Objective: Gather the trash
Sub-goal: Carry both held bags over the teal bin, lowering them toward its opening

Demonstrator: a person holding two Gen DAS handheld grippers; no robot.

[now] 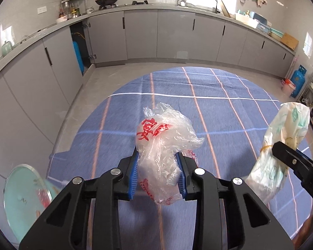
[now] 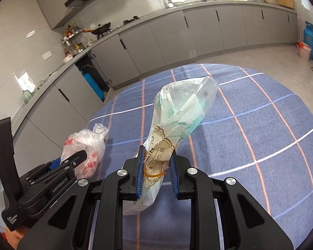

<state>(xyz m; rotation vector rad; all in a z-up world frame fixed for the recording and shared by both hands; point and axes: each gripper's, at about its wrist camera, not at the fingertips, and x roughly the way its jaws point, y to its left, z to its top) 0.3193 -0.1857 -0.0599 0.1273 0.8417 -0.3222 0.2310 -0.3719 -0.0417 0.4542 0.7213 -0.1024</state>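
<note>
A crumpled clear plastic bag with red print (image 1: pixel 164 145) sits between the blue pads of my left gripper (image 1: pixel 158 174), which is shut on it and holds it above the blue checked tablecloth (image 1: pixel 219 112). The same bag (image 2: pixel 85 148) and the left gripper (image 2: pixel 73 160) show at the left of the right wrist view. My right gripper (image 2: pixel 156 173) is shut on a pale green and white tissue wrapper (image 2: pixel 177 120) tied with a rubber band. That wrapper (image 1: pixel 281 145) also hangs at the right edge of the left wrist view.
A round table under the blue cloth fills the foreground. A pale green bin with a glass lid (image 1: pixel 25 200) stands low at the left. Grey kitchen cabinets (image 1: pixel 156 35) line the far walls, one door open on a blue cylinder (image 1: pixel 78 56). Another blue gas cylinder (image 2: pixel 309 41) stands far right.
</note>
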